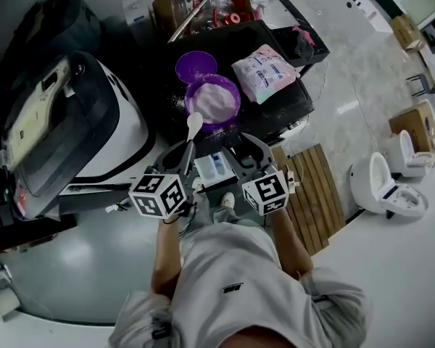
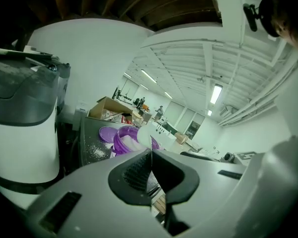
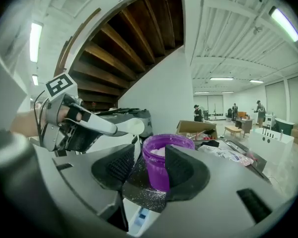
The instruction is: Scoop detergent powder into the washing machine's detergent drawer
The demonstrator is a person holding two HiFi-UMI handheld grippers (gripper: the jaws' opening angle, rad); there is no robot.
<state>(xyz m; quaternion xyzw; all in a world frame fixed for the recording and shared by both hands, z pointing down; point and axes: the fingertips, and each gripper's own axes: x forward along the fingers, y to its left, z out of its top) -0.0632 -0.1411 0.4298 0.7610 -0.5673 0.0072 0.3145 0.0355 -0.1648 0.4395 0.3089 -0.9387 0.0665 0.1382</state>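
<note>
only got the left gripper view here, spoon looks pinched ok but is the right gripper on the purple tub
Observer: No. The right gripper is open. The purple tub shows between its jaws, and the left pad stands clear of it.
Operator: wheres the drawer, cant see it
Observer: In the head view the detergent drawer is open, low between the two grippers.
Operator: and the spoon vs the tub
Observer: From above, the bowl of the spoon is at the tub's near rim, with its handle in the left gripper. I can't tell whether it carries powder.
</note>
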